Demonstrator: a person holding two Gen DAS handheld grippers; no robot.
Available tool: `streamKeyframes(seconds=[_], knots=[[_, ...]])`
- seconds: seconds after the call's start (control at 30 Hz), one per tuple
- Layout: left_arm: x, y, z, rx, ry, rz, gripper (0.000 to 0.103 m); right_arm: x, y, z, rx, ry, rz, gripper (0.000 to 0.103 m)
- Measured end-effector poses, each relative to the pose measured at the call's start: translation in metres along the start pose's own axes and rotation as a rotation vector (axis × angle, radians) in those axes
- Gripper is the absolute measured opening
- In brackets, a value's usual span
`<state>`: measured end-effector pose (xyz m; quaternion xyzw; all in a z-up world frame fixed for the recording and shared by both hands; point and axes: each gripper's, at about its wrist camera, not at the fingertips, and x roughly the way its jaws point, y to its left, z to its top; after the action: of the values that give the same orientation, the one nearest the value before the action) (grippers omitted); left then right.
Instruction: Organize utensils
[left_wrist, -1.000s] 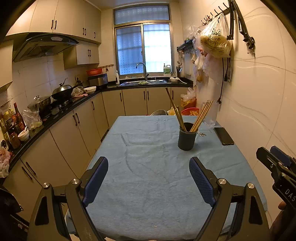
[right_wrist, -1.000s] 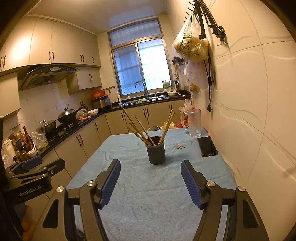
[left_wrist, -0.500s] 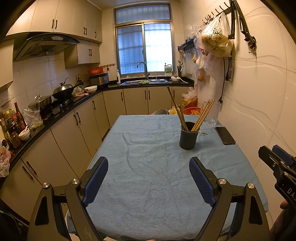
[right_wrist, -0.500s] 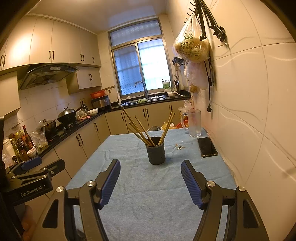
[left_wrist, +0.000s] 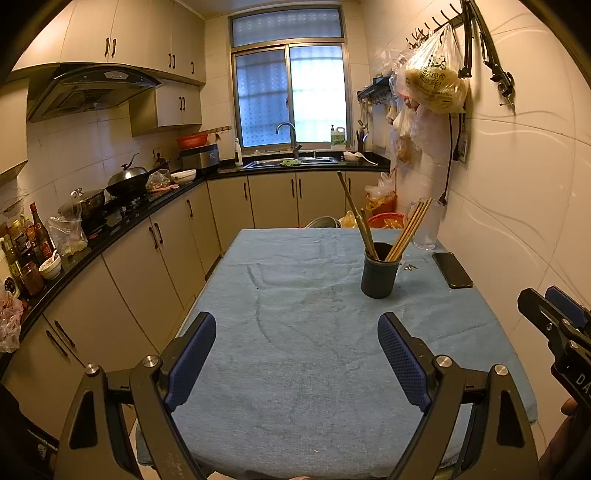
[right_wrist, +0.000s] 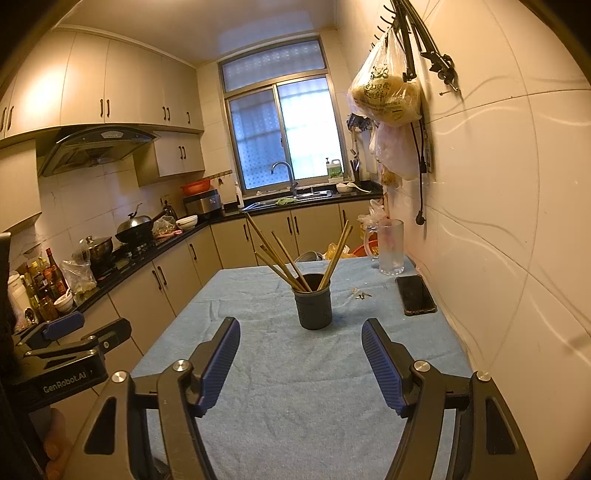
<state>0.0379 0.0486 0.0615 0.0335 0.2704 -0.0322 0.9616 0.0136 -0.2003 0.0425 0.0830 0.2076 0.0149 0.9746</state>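
Note:
A dark round utensil holder (left_wrist: 380, 273) stands upright on the blue-cloth table (left_wrist: 295, 350), right of the middle, with several wooden chopsticks (left_wrist: 408, 230) fanned out of it. It also shows in the right wrist view (right_wrist: 314, 306) with its chopsticks (right_wrist: 280, 258). My left gripper (left_wrist: 297, 332) is open and empty above the table's near end. My right gripper (right_wrist: 301, 339) is open and empty, just short of the holder. Each gripper shows at the edge of the other's view.
A black phone (right_wrist: 415, 294) lies by the right wall, with a glass mug (right_wrist: 390, 246) behind it and small bits (right_wrist: 361, 293) beside the holder. Plastic bags (right_wrist: 388, 96) hang from wall hooks. Counters with pots (left_wrist: 125, 181) run along the left.
The left gripper's view has shifted slightly, the holder sliding a little right in it. Both grippers stay open and nothing on the table has moved.

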Motion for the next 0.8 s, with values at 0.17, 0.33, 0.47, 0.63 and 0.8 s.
streamKeyframes(seconds=[0.17,0.33,0.47,0.63,0.8], knots=[[0.0016,-0.0004,0.0003,0.004,0.004,0.003,0.09,0.0006,0.0001,0.0002,0.001,0.0,-0.001,0.072],[0.0023,-0.0006,0.0002,0.005,0.005,0.008,0.09,0.001,0.0005,0.0014,-0.006,-0.001,0.001,0.072],[0.0021,-0.0016,-0.0009,0.007,0.001,0.014,0.09,0.0012,0.0016,0.0016,-0.006,-0.002,0.003,0.072],[0.0029,0.0001,-0.0013,0.007,0.001,0.02,0.09,0.0016,0.0024,0.0023,-0.009,-0.002,0.003,0.072],[0.0048,0.0008,-0.0012,0.003,0.005,0.021,0.09,0.0018,0.0037,0.0022,-0.008,0.0,0.004,0.072]])
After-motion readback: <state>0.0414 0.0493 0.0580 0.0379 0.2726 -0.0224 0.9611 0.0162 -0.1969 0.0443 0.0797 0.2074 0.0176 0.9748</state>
